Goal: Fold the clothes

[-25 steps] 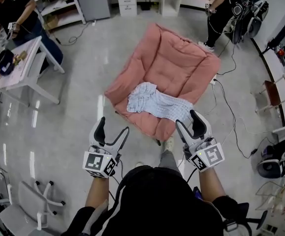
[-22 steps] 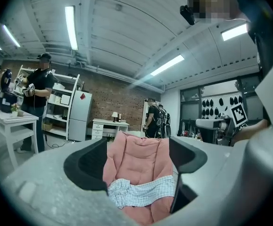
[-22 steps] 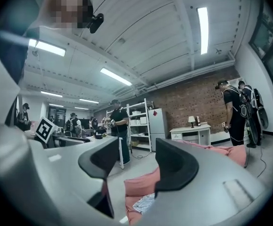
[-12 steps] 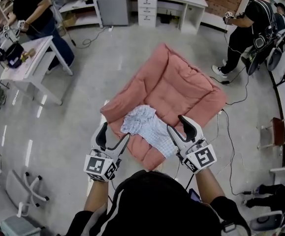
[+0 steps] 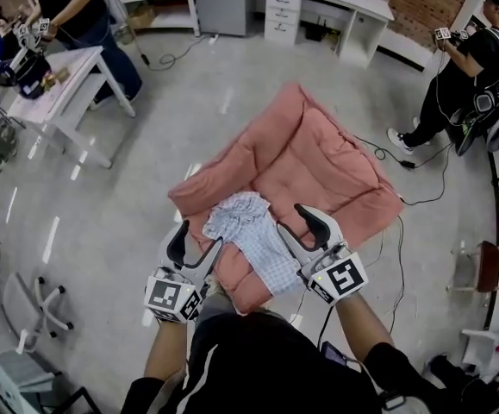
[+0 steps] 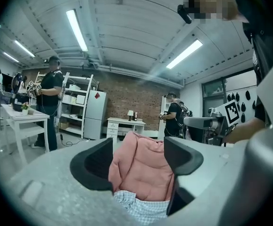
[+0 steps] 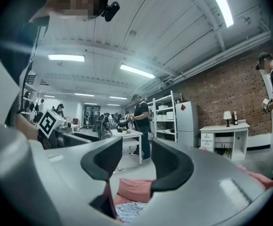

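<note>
The task is at its opening step, the reach for the cloth, and no fold has been made yet. The light checked garment [image 5: 251, 241] lies crumpled in a loose heap on the near part of a salmon padded cushion [image 5: 314, 153]. The cushion rests on the grey floor [image 5: 120, 205].

The left tool [image 5: 197, 238] hangs at the cushion's near-left edge, just beside the garment's left end. The right tool [image 5: 299, 228] hangs over the garment's right side.

Both tools are released. Their jaws have just been narrowing, yet each pair stands apart with nothing caught between. In the left gripper view the cushion and a strip of checked cloth show through the gap, lower and farther off. In the right gripper view the garment lies low beneath the jaws. Neither tool appears to touch the fabric.

The next move likely calls for both tools to come down onto the cloth. Each would need to pinch a single layer at an outer edge or corner, well apart from the other, so the heap can be drawn out flat on the cushion before folding. Which part of the garment is collar, hem or sleeve cannot be told from the crumple. The soft, quilted cushion may give under the pads, so the pinch risks taking cushion cover along with the garment.
</note>
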Available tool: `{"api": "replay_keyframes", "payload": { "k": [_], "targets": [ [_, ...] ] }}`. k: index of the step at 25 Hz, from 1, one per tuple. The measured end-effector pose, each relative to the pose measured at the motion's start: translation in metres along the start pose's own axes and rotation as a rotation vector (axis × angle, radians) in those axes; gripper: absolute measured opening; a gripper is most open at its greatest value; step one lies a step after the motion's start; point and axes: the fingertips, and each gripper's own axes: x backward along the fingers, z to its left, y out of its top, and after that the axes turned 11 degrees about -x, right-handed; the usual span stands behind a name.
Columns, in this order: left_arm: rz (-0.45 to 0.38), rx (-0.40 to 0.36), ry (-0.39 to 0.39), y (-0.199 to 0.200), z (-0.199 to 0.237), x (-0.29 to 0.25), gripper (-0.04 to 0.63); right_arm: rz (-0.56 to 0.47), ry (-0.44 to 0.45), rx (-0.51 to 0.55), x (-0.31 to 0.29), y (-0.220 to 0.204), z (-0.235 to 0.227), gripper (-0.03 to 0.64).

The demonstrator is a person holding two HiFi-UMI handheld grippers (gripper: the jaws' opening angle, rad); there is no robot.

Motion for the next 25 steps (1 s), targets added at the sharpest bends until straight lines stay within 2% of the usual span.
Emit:
{"api": "replay_keyframes", "payload": {
  "k": [8, 13, 20, 25],
  "targets": [
    [0.066, 0.013, -0.04, -0.036, 0.027, -0.019, 0.325, 0.089, 0.001, -0.035, -0.042, -0.04, -0.009, 0.186],
    [0.1, 0.029, -0.055, -0.078, 0.047, -0.054, 0.325, 0.129, -0.024, -0.036, -0.07, -0.064, -0.033, 0.177],
    [0.195, 0.047, -0.053, -0.154, 0.063, -0.078, 0.316, 0.264, -0.025, -0.057, -0.102, -0.149, -0.061, 0.149],
    [0.272, 0.069, -0.053, -0.211, 0.071, -0.078, 0.279, 0.367, -0.027, -0.055, -0.119, -0.212, -0.077, 0.127]
  ]
}}
